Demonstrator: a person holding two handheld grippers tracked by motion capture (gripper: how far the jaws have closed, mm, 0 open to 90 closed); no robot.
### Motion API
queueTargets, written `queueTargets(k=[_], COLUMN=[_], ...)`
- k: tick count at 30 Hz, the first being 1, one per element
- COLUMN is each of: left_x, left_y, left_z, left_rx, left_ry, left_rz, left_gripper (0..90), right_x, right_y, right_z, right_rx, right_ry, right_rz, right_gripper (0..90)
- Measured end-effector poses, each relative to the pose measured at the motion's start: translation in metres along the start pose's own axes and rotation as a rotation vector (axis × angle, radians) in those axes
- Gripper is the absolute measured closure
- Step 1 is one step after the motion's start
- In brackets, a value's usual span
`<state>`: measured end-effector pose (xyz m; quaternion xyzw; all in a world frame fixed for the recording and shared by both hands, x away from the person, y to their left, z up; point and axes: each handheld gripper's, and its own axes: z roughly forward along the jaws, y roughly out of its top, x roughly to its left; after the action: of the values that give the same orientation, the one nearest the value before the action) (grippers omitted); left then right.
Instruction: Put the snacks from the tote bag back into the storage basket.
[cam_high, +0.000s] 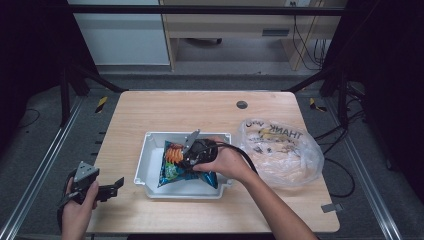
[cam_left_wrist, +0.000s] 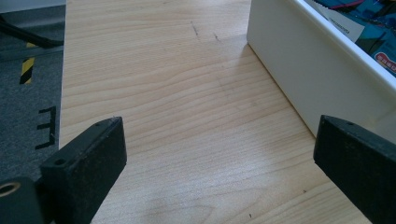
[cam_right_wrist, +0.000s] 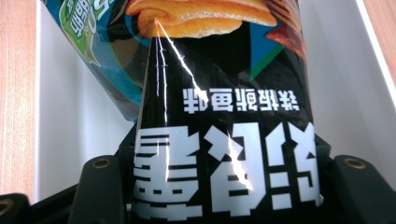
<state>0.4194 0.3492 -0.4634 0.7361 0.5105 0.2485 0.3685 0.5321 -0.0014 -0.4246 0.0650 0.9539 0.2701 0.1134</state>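
High view: wooden table (cam_high: 210, 107) with a crumpled clear plastic bag (cam_high: 282, 152) printed "THANK YOU" lying to the right of a white tray (cam_high: 145, 162), just beside it. Small dark round grommet (cam_high: 242, 104) near the far edge. Inside the tray, a blue and black snack packet (cam_high: 175, 167) with orange chips pictured on it. Right claw (cam_high: 189, 155) down in the tray on top of the packet, hiding its middle. Left claw (cam_high: 112, 189) held low at the table's near-left edge, well apart from the tray.

Left gripper view: bare wood grain ahead, white tray wall (cam_left_wrist: 303, 70) rising at the right, a corner of the packet (cam_left_wrist: 373, 28) showing over the rim. Left claw (cam_left_wrist: 219, 154) spread wide, nothing between its pads.

Right gripper view: white tray floor (cam_right_wrist: 74, 116) on either side, packet (cam_right_wrist: 224, 140) with bold white lettering upside down. Right claw (cam_right_wrist: 224, 196) closed narrow, pinching the packet's black end.
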Motion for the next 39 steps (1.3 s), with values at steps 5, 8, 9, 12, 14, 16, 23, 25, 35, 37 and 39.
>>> queueTargets(k=[5, 8, 9, 12, 14, 16, 23, 25, 35, 37, 39], left_x=[0.000, 0.000, 0.000, 0.000, 0.000, 0.000, 0.000, 0.000, 0.000, 0.000, 0.000], left_y=[0.000, 0.000, 0.000, 0.000, 0.000, 0.000, 0.000, 0.000, 0.000, 0.000, 0.000], left_z=[0.000, 0.000, 0.000, 0.000, 0.000, 0.000, 0.000, 0.000, 0.000, 0.001, 0.001], left_rx=[0.000, 0.000, 0.001, 0.000, 0.000, 0.000, -0.003, -0.003, -0.001, -0.001, -0.001], left_ry=[0.000, -0.001, 0.000, -0.001, -0.001, 0.000, 0.000, 0.001, 0.000, -0.002, -0.001], left_rz=[0.000, 0.000, -0.001, -0.001, -0.001, -0.001, -0.004, -0.004, -0.003, -0.003, -0.003], left_gripper=[2.4, 2.4, 2.4, 2.4, 2.4, 2.4, 2.3, 2.4, 2.3, 2.4, 2.4], right_x=[0.001, 0.002, 0.002, 0.004, 0.004, 0.005, 0.009, 0.010, 0.011, 0.011, 0.011], right_y=[0.000, 0.001, 0.002, 0.002, 0.003, 0.003, 0.007, 0.007, 0.007, 0.006, 0.006], right_z=[0.001, 0.001, 0.002, 0.002, 0.002, 0.001, -0.005, -0.008, -0.025, -0.029, -0.033], right_rx=[0.002, 0.008, 0.008, 0.005, 0.009, 0.004, 0.002, -0.017, -0.063, -0.075, -0.085], right_ry=[-0.002, -0.006, -0.006, -0.012, -0.010, -0.005, -0.014, -0.028, -0.054, -0.053, -0.062], right_rz=[0.009, 0.015, 0.013, 0.021, 0.027, 0.033, 0.032, 0.033, 0.049, 0.059, 0.067], right_gripper=[38.0, 37.4, 37.1, 33.9, 28.3, 25.2, 14.0, 12.9, 10.6, 10.2, 9.8])
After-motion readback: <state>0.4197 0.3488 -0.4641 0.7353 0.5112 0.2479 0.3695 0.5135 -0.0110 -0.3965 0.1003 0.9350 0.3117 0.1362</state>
